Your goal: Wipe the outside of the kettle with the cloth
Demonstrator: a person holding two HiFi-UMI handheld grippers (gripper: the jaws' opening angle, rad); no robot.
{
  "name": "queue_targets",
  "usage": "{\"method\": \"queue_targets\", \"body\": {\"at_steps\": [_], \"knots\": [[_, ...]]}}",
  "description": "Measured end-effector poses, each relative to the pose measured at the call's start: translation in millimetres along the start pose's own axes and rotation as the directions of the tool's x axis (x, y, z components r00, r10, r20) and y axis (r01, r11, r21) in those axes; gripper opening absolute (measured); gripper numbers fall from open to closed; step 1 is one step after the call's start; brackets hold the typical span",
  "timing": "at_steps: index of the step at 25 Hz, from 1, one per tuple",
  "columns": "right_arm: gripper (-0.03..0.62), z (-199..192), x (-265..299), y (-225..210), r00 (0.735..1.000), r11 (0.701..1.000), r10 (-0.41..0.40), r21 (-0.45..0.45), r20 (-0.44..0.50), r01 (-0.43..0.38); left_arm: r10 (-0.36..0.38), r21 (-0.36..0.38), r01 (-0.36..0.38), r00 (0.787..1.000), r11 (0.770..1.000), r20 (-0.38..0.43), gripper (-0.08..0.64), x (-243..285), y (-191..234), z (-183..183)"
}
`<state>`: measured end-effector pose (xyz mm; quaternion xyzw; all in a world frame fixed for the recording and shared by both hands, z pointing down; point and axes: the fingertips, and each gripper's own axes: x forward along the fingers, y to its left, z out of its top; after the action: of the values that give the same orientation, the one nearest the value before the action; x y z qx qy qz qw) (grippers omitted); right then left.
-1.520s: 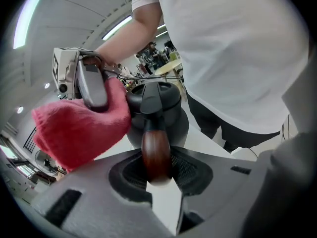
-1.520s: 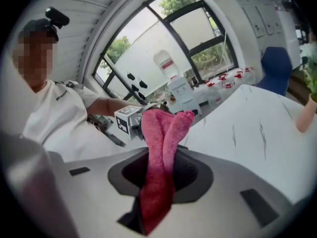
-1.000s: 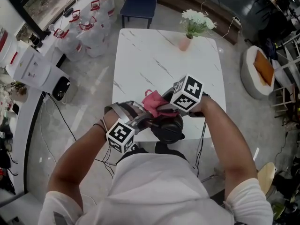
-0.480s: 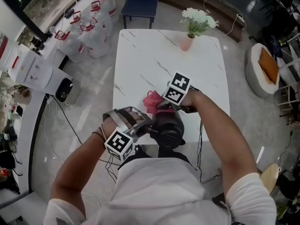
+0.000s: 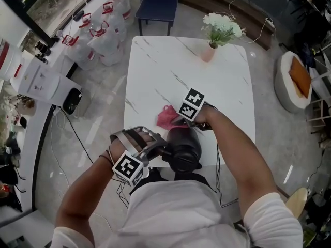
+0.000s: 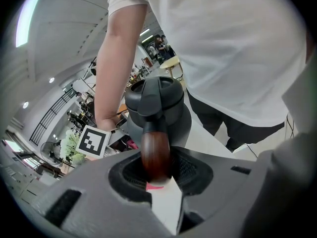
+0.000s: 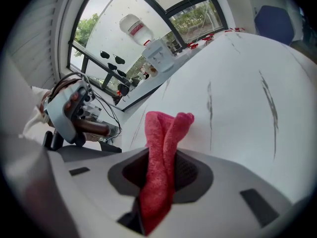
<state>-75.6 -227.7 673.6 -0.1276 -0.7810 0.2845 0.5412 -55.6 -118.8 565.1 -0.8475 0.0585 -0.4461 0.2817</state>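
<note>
My left gripper has its jaws shut on the brown handle of the kettle, and the near edge of the table is under the kettle. Just past the kettle, my right gripper pinches the pink cloth. I am on the wiping step. Next I should press the cloth on the kettle's side and rub

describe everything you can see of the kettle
The kettle is matte dark grey, with a rounded body, a domed lid and a glossy brown, wood-look handle. It looks upright at the near edge of the table. The left gripper is shut on the handle. The red cloth, in the right gripper, is at its far side; contact can't be made out.
</note>
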Motion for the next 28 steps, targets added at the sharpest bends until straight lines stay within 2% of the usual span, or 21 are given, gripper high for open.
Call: {"method": "queue_targets", "body": {"at_steps": [5,9,11,13,16,19,24,28], "knots": [[0.107,-4,6,-17,1.000,0.999,-0.024,0.033,0.015,0.023,-0.001,-0.002,0.001,1.000,1.000,-0.008,0.107,2,3,-5],[0.107,-2,1,-23,0.996,0.997,-0.080,0.011,0.047,0.079,-0.010,-0.026,0.010,1.000,1.000,-0.004,0.109,3,5,-9],[0.109,5,-10,-23,0.987,0.993,-0.115,0.002,0.109,0.116,-0.017,-0.052,0.017,1.000,0.998,0.000,0.107,3,7,-13],[0.107,14,-31,-23,0.966,0.989,-0.147,0.027,0.212,0.145,-0.023,-0.080,0.024,1.000,0.996,0.004,0.109,4,9,-18],[0.109,20,-72,-17,0.902,0.983,-0.182,0.108,0.392,0.151,-0.025,-0.102,0.026,1.000,0.994,0.010,0.110,6,11,-24],[0.109,9,-108,-4,0.826,0.974,-0.213,0.185,0.521,0.135,-0.031,-0.134,0.033,0.999,0.990,0.018,0.110,7,9,-28],[0.109,-24,-147,16,0.707,0.944,-0.315,0.287,0.633,0.164,-0.055,-0.212,0.061,0.998,0.975,0.033,0.112,11,13,-37],[0.109,-48,-162,32,0.637,0.918,-0.384,0.349,0.669,0.188,-0.105,-0.267,0.111,0.994,0.957,0.037,0.114,17,17,-42]]}}
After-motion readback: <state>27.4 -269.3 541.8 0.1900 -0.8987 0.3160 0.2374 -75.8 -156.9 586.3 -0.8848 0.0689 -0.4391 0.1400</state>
